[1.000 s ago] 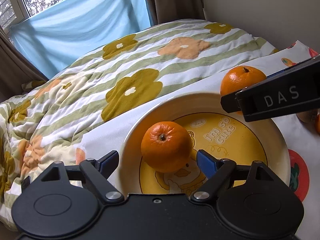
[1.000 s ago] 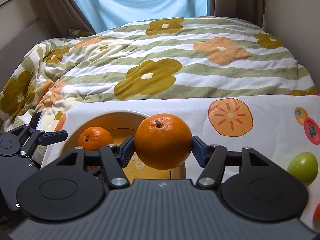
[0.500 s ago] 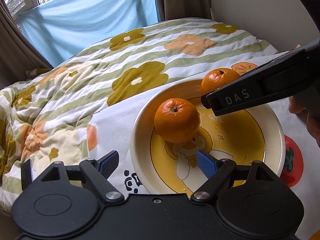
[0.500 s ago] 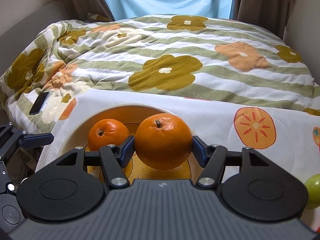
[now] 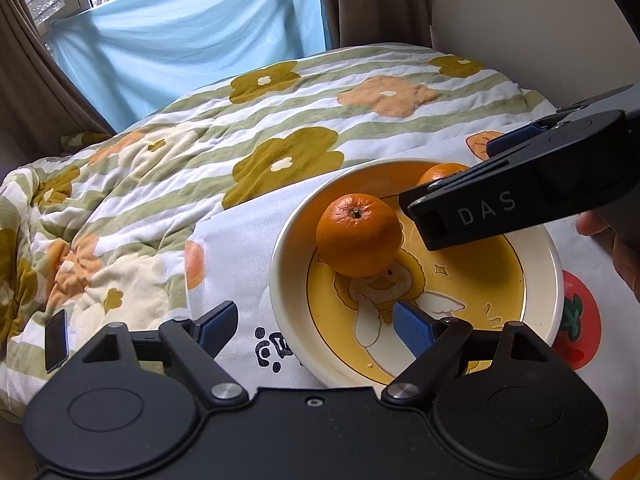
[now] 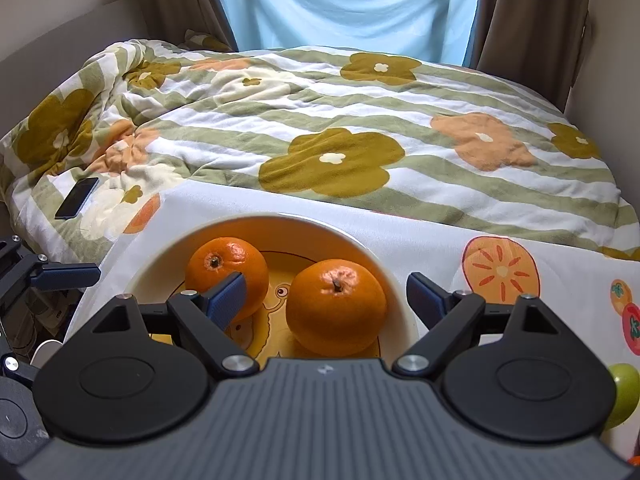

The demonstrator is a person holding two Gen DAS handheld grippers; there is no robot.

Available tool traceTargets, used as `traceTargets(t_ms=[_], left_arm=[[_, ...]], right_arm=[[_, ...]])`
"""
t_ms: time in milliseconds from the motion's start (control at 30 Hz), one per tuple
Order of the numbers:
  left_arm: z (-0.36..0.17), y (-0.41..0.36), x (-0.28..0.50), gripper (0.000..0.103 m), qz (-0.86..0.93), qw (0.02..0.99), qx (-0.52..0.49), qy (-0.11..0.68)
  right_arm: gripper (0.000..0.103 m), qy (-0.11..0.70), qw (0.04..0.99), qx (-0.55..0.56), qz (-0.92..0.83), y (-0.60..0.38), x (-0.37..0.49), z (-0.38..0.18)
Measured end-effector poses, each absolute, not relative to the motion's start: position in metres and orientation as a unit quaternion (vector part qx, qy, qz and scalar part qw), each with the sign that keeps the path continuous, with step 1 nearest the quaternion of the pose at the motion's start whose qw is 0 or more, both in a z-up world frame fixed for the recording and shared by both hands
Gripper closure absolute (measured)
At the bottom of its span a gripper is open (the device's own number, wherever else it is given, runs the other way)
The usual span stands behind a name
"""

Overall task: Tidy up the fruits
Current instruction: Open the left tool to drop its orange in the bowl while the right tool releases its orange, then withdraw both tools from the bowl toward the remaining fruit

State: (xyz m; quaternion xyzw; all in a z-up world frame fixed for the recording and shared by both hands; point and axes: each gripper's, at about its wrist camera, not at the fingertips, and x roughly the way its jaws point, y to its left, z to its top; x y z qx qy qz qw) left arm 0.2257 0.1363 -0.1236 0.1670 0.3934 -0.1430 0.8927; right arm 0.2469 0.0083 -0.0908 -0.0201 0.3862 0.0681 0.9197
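Right gripper (image 6: 326, 300) fingers spread, orange (image 6: 335, 306) between, seemingly untouched, in plate (image 6: 404, 300); left gripper (image 5: 316, 326) fingers spread, empty.

We are seeing two round oranges crowding the far half of the shallow cream plate with the yellow duck print (image 6: 404, 300): the left orange (image 6: 226, 274) and the right orange (image 6: 336, 308) are sitting apart, leaving a narrow gap between them. Our wide-spread right gripper (image 6: 326, 300) is straddling the right orange, its black body blocking the way in from the right. The near half of the plate is lying bare under our spread left gripper (image 5: 316, 326). The white fruit-print cloth (image 6: 440, 236) beyond the rim is offering free room.
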Motion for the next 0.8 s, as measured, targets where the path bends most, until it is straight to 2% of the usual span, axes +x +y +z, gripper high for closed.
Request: traceTargets(t_ms=[333,400,467,800], left_arm=[[-0.099,0.138,0.206,0.014,-0.100,0.909,0.143,0.378],[-0.093,0.135,0.198,0.011,-0.091,0.914,0.141,0.370],[-0.088,0.130,0.189,0.002,-0.082,0.918,0.142,0.360],[-0.071,0.111,0.140,0.001,-0.076,0.926,0.114,0.353]], right_arm=[[0.000,0.369,0.926,-0.038,0.070,0.003,0.217,-0.063],[0.000,0.363,0.928,-0.038,0.069,-0.001,0.208,-0.057],[0.000,0.358,0.931,-0.036,0.064,-0.006,0.198,-0.052],[0.000,0.343,0.937,-0.022,0.057,-0.045,0.143,-0.033]])
